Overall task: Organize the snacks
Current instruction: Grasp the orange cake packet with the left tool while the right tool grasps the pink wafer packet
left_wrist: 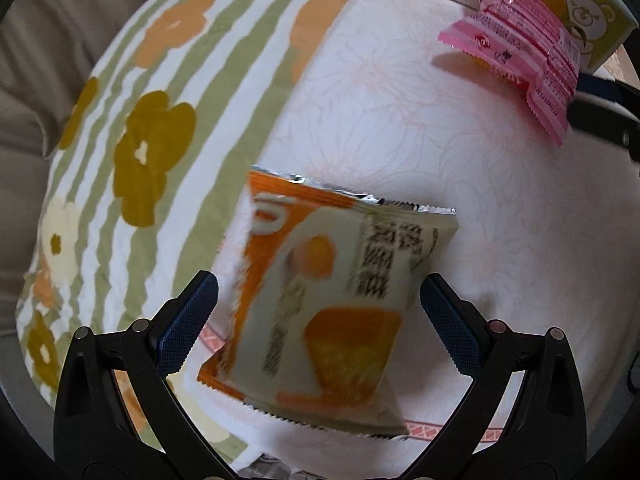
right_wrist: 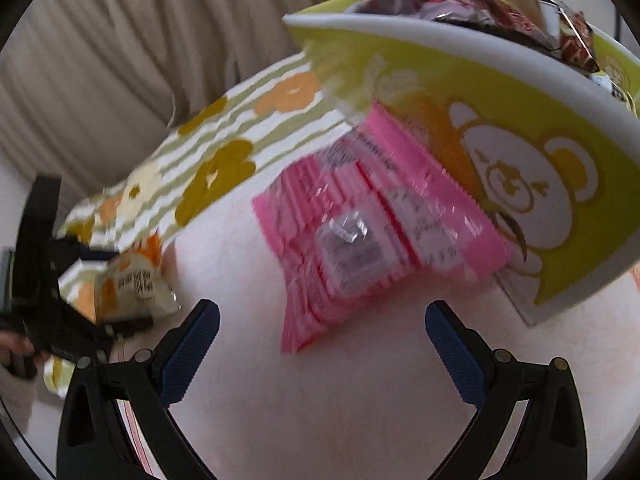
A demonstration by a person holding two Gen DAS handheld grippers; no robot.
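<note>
An orange-and-white snack packet (left_wrist: pixel 336 248) lies on the white surface, between the blue-padded fingers of my left gripper (left_wrist: pixel 320 284). That gripper is open, its pads on either side of the packet. A pink packet (right_wrist: pixel 372 232) leans against the side of a green box with a bear print (right_wrist: pixel 532 128). My right gripper (right_wrist: pixel 322 308) is open just short of the pink packet's lower end. The left wrist view shows the pink packet (left_wrist: pixel 516 48) at top right beside the green box (left_wrist: pixel 596 4). The right wrist view shows the left gripper (right_wrist: pixel 52 300) by the orange packet (right_wrist: pixel 132 284).
Several wrapped snacks (right_wrist: pixel 480 4) fill the green box. A striped cloth with orange and mustard flowers (left_wrist: pixel 132 152) borders the white surface (left_wrist: pixel 500 240) on the left. Beige upholstery (right_wrist: pixel 100 60) lies behind. A hand (right_wrist: pixel 16 356) holds the left gripper.
</note>
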